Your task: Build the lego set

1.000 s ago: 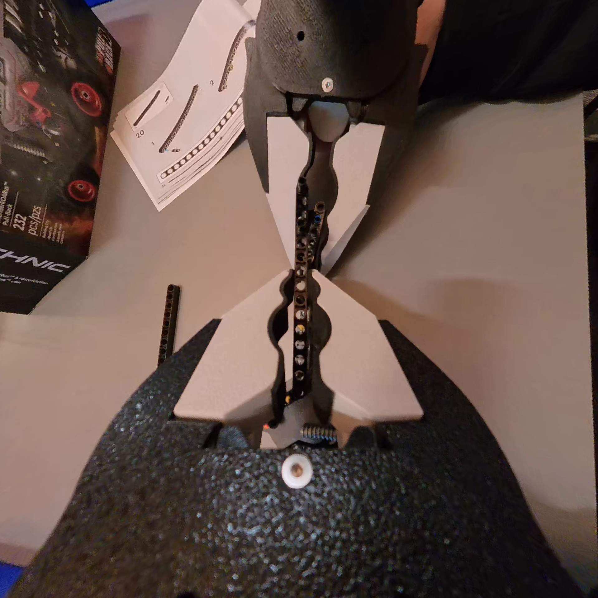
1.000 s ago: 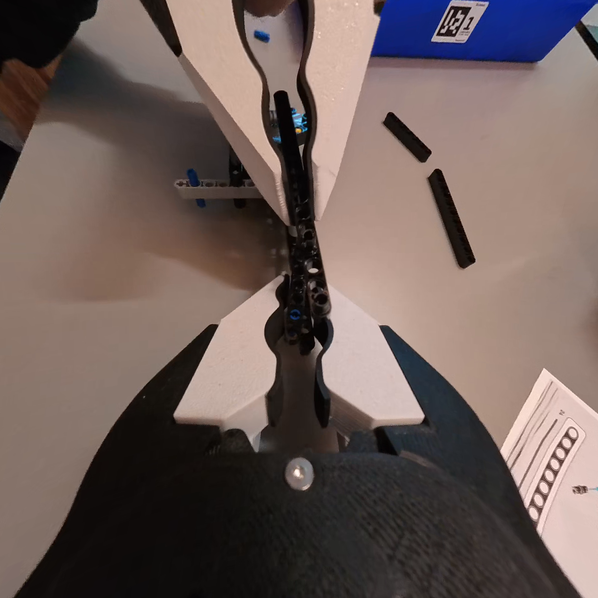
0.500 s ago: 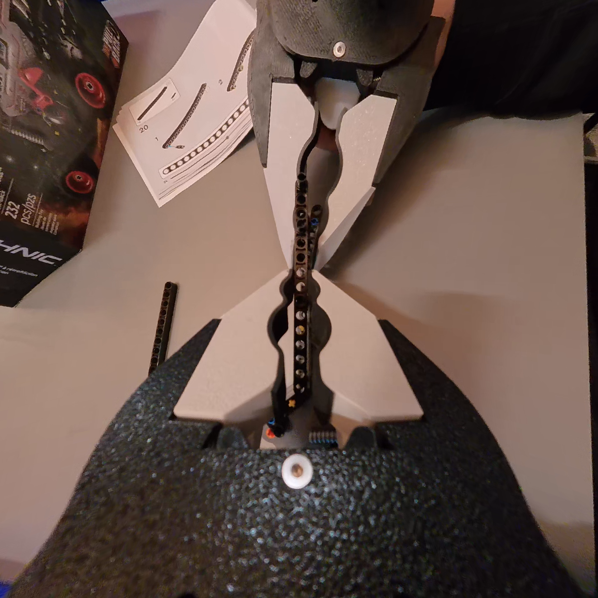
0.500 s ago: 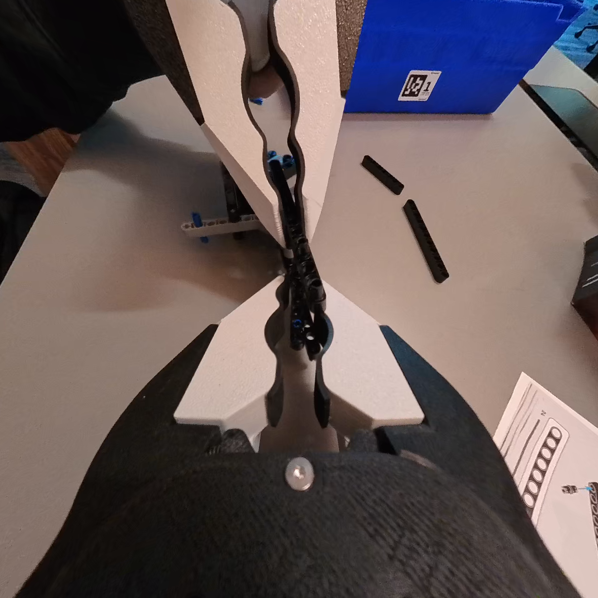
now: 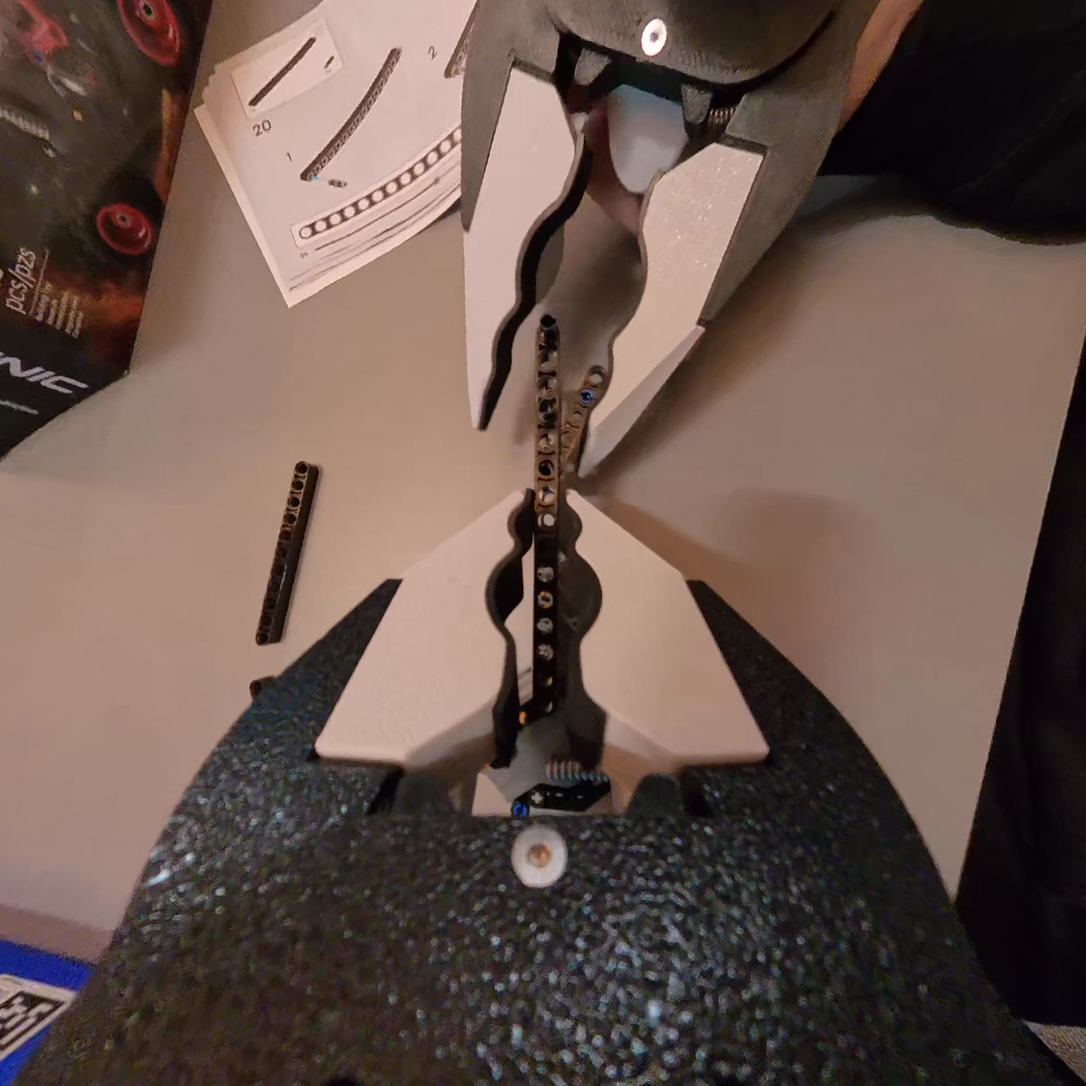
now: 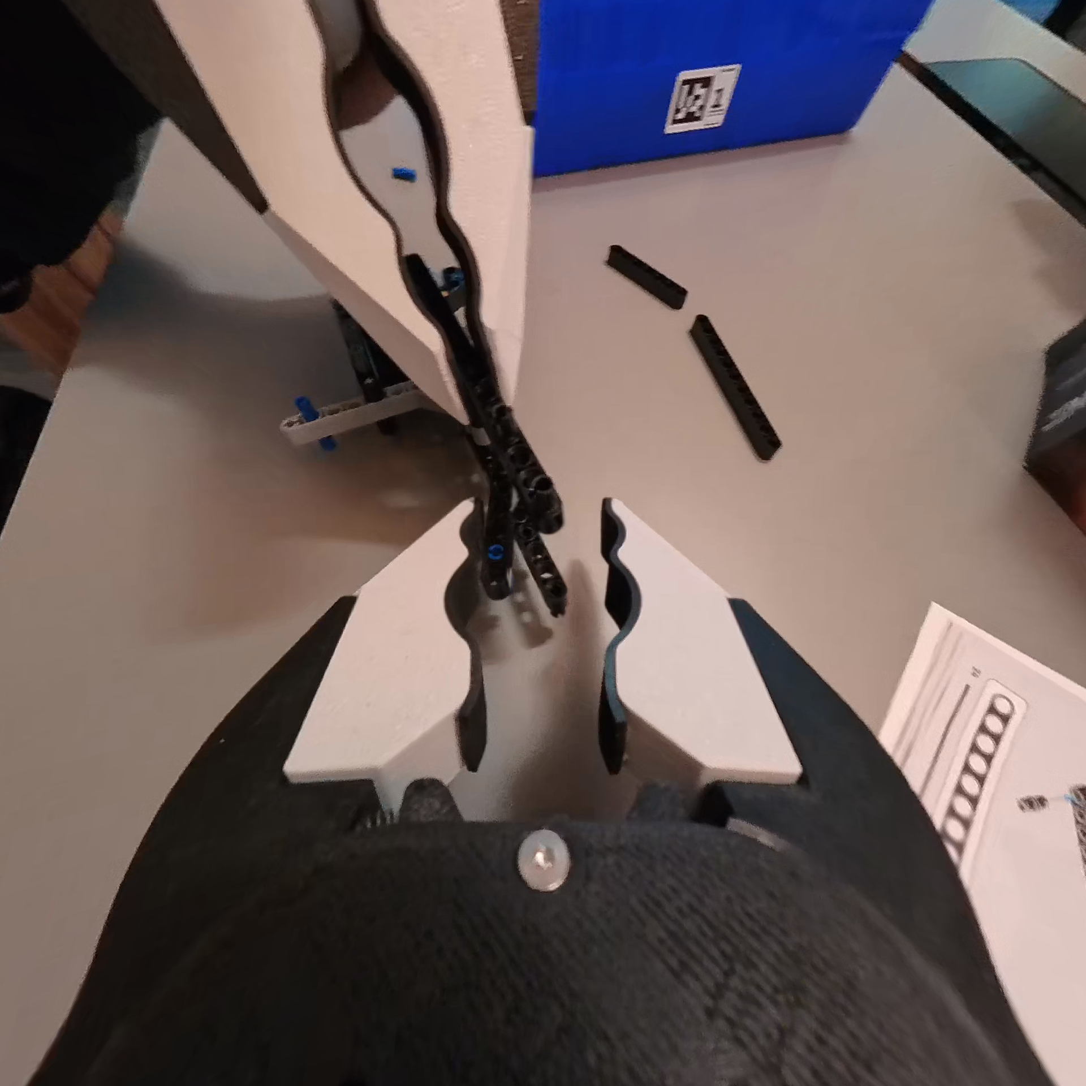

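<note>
A long black beam assembly [image 5: 546, 587] with blue pins is clamped between the fingers of my left gripper [image 5: 543, 499], which is shut on it. Its far end sticks out past the fingertips. My right gripper [image 6: 538, 511] faces it head-on with its jaws open. The assembly's end [image 6: 520, 552] lies between those open jaws, close to the left finger [image 6: 411, 634]. In the right wrist view my left gripper [image 6: 488, 411] comes down from the top. In the left wrist view my right gripper [image 5: 535, 446] stands open at the top.
A loose black beam [image 5: 288, 552] lies left of my left gripper; two more [image 6: 646, 285] [image 6: 734, 388] lie on the grey table. A grey sub-assembly with blue pins [image 6: 329, 420], an instruction booklet [image 5: 352, 176], the set's box [image 5: 70, 205] and a blue bin [image 6: 705, 76] surround the work area. Only a small space, under 4 cm, lies between the two pairs of fingers.
My right gripper has opened and let go of the black beam assembly. My left gripper still holds it and both views have shifted slightly.
</note>
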`<state>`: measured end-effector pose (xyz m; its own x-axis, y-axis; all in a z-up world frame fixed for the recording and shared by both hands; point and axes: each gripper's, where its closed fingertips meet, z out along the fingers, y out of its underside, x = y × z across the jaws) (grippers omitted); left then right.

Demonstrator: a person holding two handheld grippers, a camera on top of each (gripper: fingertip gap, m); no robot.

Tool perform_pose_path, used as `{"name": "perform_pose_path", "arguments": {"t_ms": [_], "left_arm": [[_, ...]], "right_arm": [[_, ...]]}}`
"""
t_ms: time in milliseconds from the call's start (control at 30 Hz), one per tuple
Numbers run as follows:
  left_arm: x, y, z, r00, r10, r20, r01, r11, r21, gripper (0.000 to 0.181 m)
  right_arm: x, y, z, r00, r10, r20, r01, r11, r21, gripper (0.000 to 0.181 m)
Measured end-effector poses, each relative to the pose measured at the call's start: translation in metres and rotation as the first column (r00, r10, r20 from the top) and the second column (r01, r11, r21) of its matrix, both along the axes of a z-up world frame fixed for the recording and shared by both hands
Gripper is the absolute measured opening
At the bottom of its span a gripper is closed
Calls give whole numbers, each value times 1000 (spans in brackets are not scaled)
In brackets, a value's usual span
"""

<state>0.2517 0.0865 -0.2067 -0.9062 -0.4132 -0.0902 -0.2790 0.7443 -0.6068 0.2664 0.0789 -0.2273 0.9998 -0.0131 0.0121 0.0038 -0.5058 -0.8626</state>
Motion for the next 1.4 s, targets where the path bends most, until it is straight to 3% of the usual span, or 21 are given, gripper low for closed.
{"name": "perform_pose_path", "arguments": {"t_ms": [133, 300, 500, 700, 833, 933, 1400], "left_arm": [[1, -1, -1, 1000, 8, -15, -7, 998, 59, 5], [1, -4, -5, 1000, -1, -30, 5, 992, 128, 4], [1, -5, -9, 999, -10, -32, 16, 982, 189, 4], [2, -4, -9, 1000, -6, -9, 8, 977, 215, 5], [2, -3, -9, 1000, -7, 6, 6, 970, 243, 5], [3, -3, -9, 1000, -6, 3, 6, 971, 241, 5], [5, -3, -8, 998, 9, 65, -17, 992, 127, 5]], "right_arm": [[-2, -4, -1, 996, -18, -86, 18, 1000, -7, 43], [-12, 3, 0, 998, 33, -49, -33, 999, 2, 39], [-12, 8, -6, 991, 109, 78, -106, 993, -43, 30], [-13, 9, 9, 974, 165, 156, -176, 983, 54, 24], [-14, 1, 28, 936, 200, 289, -237, 966, 99, 34], [-15, -3, 33, 937, 237, 257, -265, 961, 82, 11], [-13, 2, 22, 899, 365, 242, -376, 927, -1, 4]]}}
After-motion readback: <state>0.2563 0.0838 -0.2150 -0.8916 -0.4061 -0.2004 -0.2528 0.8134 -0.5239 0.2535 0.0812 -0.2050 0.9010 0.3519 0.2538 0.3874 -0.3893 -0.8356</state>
